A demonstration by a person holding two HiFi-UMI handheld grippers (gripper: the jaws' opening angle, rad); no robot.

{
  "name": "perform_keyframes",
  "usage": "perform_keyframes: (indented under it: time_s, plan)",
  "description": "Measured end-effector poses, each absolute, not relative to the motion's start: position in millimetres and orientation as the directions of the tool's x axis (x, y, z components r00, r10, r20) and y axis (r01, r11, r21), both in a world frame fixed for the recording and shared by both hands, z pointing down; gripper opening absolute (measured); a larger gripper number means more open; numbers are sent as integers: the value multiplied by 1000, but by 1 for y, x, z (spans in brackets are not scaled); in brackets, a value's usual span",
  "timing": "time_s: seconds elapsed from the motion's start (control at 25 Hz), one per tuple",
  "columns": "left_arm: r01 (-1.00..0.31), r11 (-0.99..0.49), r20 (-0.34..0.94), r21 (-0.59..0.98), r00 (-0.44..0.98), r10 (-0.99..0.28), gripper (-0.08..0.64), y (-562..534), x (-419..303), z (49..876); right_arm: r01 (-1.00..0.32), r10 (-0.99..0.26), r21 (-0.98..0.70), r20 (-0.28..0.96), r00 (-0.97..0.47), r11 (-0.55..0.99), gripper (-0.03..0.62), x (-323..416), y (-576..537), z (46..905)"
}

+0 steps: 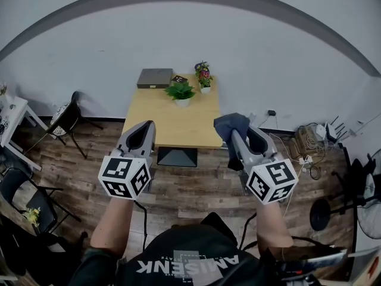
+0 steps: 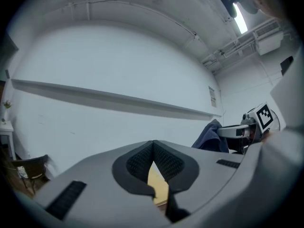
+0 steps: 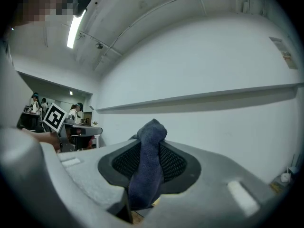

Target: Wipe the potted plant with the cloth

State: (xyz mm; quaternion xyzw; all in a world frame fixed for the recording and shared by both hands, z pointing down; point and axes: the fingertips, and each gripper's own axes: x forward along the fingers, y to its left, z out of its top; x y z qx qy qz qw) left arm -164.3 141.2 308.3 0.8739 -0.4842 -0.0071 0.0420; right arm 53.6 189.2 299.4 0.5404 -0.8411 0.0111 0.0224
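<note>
A green potted plant [image 1: 180, 92] in a white pot stands on the far half of a wooden table [image 1: 161, 124]. A smaller flowering pot [image 1: 204, 78] stands behind it to the right. My right gripper [image 1: 231, 128] is shut on a dark blue cloth [image 1: 231, 124], which bunches above the jaws and hangs between them [image 3: 145, 167]. It hovers over the table's near right corner. My left gripper [image 1: 146, 126] is shut with nothing between its pads [image 2: 153, 163], held over the table's near left edge. Both grippers are short of the plants.
A grey flat case [image 1: 155, 78] lies at the table's far left. Dark chairs [image 1: 65, 121] stand to the left on the wood floor. Cables and a power strip [image 1: 306, 148] lie to the right. A white wall backs the table.
</note>
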Motion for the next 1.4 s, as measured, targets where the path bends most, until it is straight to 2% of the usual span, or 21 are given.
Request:
perform_keyframes:
  time_s: [0.32,0.68,0.84,1.4]
  plan:
    - [-854,-514,55,77,518,-853,2,108,-173,322,-914,-913,-18,37,-406,406,112,51,147,296]
    - [-893,-447,103,44,450,-887,2,46,-174,326,-873,-873,-28,12,-487,487,112,55,62,294]
    - [-907,-420,125,-27,413,-902,2,9,-161,330,-857,-857,-33,9,-515,515,112,65,23,294]
    - [-931,-358,173,64,364,-915,2,-92,-119,340,-807,-810,-82,6,-587,584,112,120,-94,306]
